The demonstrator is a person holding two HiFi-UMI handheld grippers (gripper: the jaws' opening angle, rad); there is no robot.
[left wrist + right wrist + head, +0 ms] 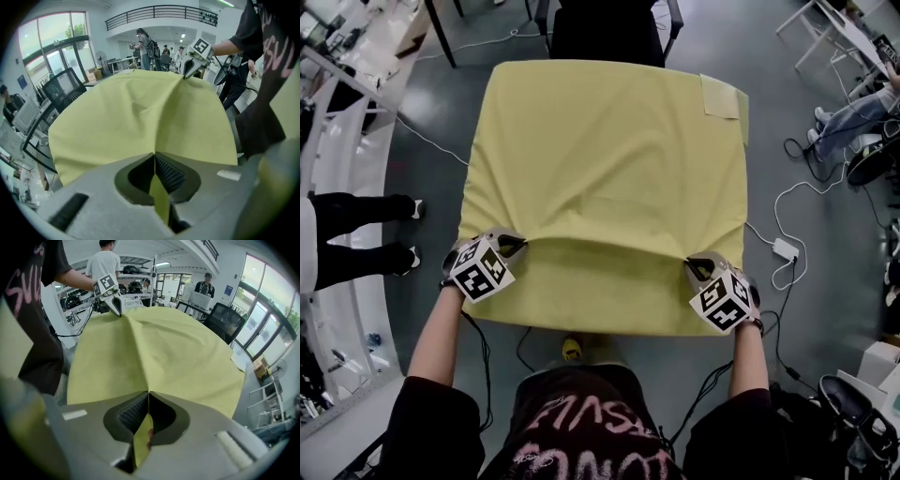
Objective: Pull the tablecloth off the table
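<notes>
A yellow-green tablecloth (609, 150) covers the whole square table in the head view, its near edge hanging over toward me. My left gripper (521, 246) is shut on a pinch of the cloth at the near left, and my right gripper (689, 265) is shut on a pinch at the near right. A raised ridge of cloth runs between the two pinches. In the left gripper view a fold of tablecloth (140, 108) passes between the closed jaws of the left gripper (154, 155). The right gripper (148, 393) likewise clamps a fold of the tablecloth (164, 348).
A black chair (609, 28) stands at the table's far side. A person's legs (366, 234) are at the left, another seated person (853, 117) at the right. Cables and a white adapter (786, 248) lie on the grey floor at the right. A folded-over corner (722, 97) shows far right.
</notes>
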